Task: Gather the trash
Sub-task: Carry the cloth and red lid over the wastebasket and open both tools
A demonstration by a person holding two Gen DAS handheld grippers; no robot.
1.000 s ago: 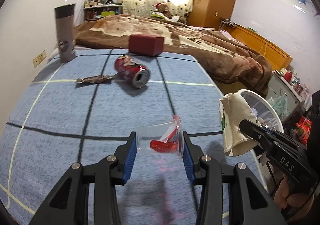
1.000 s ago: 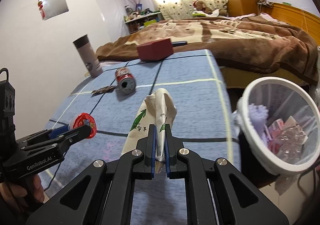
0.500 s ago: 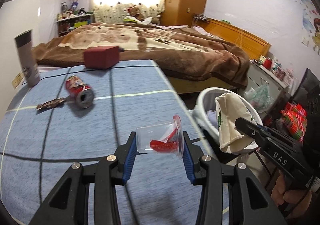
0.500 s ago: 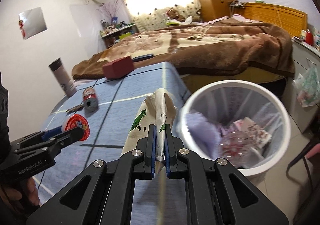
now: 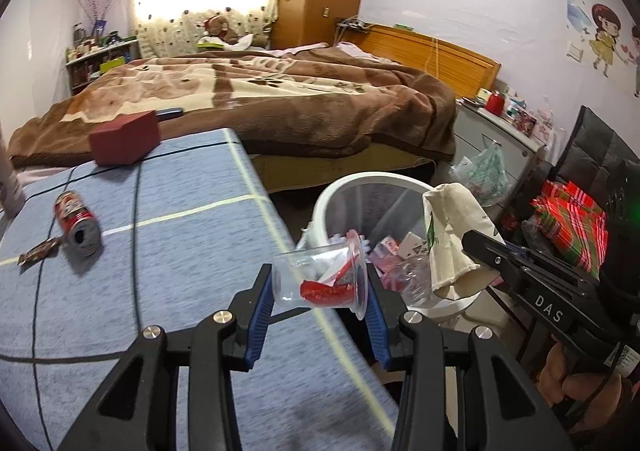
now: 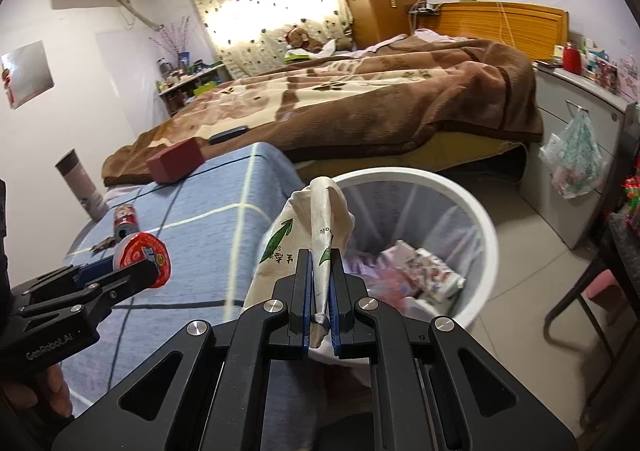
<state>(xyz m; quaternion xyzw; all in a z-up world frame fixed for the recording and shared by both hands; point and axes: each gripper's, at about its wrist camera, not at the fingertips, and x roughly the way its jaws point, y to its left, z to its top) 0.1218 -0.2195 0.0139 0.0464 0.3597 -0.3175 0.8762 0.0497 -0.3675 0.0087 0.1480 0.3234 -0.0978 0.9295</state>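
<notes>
We've got both grippers loaded. Our left gripper (image 5: 320, 291) has its jaws set narrow, blue pads pressed on either side of a clear plastic cup w/ a red peel-off lid (image 5: 320, 277), cup lying sideways between the pads, rim toward the right pad, red foil scrap inside. In the right wrist view the same cup (image 6: 142, 259) shows lid-on, red disc facing us, at the tip of the left gripper (image 6: 120, 279).

Our right gripper (image 6: 320, 287) has its jaws pinched nearly together on a crumpled cream paper bag w/ green leaf print (image 6: 316, 227); bag sticks up and fwd past the fingertips, a bit of it poking out below the pads. Left wrist view shows that bag (image 5: 456, 235) hanging off the right gripper's black fingers (image 5: 492, 251).

Just beyond both sets of jaws sits the round white mesh-lined wastebasket (image 6: 476, 227), wrappers and paper in the bottom. From the left jaws the basket rim (image 5: 324, 207) is right behind the cup; from the right jaws the bag overlaps the basket's near-left rim.

Back left of the left jaws, on the blue-grey striped cloth surface (image 5: 180, 251): a dented red drinks can on its side (image 5: 78, 221), a small brown wrapper (image 5: 38, 251) touching it, and a dark red box (image 5: 124, 137) farther off. Grey tumbler (image 6: 82, 191) stands upright near the wall.
</notes>
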